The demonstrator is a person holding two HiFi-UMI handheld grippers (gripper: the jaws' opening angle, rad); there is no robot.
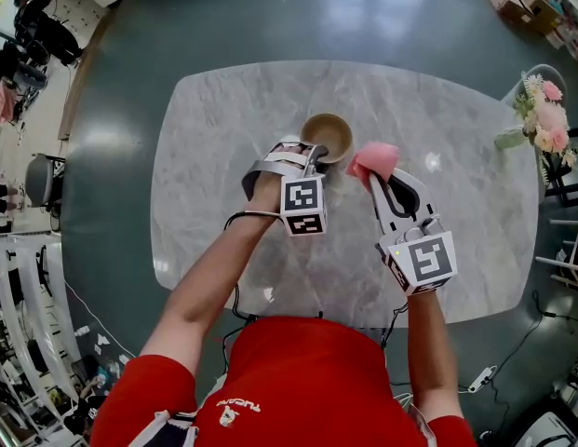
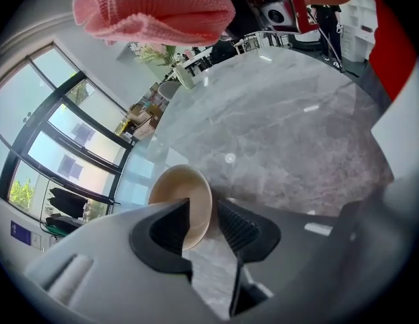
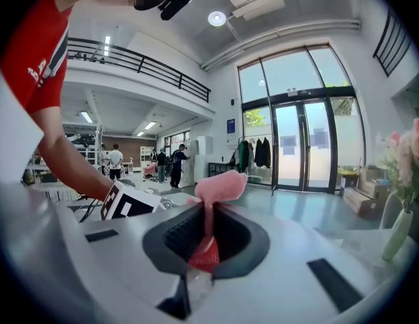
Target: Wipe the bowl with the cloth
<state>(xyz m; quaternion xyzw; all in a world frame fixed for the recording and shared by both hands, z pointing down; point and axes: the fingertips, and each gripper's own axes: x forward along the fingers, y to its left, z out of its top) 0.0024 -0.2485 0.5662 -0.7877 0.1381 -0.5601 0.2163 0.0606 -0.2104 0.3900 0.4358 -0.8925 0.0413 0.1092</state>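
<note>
Left claw (image 1: 312,152): jaws spread, straddling the near rim of the bowl (image 1: 328,133). One pad sits inside the bowl and one outside. A thin gap shows at the outer pad, so I judge the wall is not pinched, only bracketed. The bowl stands upright on the bench (image 1: 456,203), mouth up, just ahead of this claw's tips.

Cloth (image 1: 375,159): pink, bunched into a wad, just right of the bowl and raised off the bench. From the left claw it lies up and to the right; from the right claw it is dead ahead, at the tips.

Right claw (image 1: 374,179): jaws pressed together on a pinched fold of the cloth, with the wad blooming out past the pads.

Key relation: the bowl's open mouth lies forward and left of the right claw, near but apart. The bowl is round, so it has no long axis to line up with. The right claw carries the cloth, so I judge the wipe falls to it, moving leftward and down into the mouth.

Hard to make out:
- The bowl's near wall is hidden behind the left claw in the head view.
- The bowl's floor is only partly seen.
- The cloth's full spread cannot be told while it is bunched.
</note>
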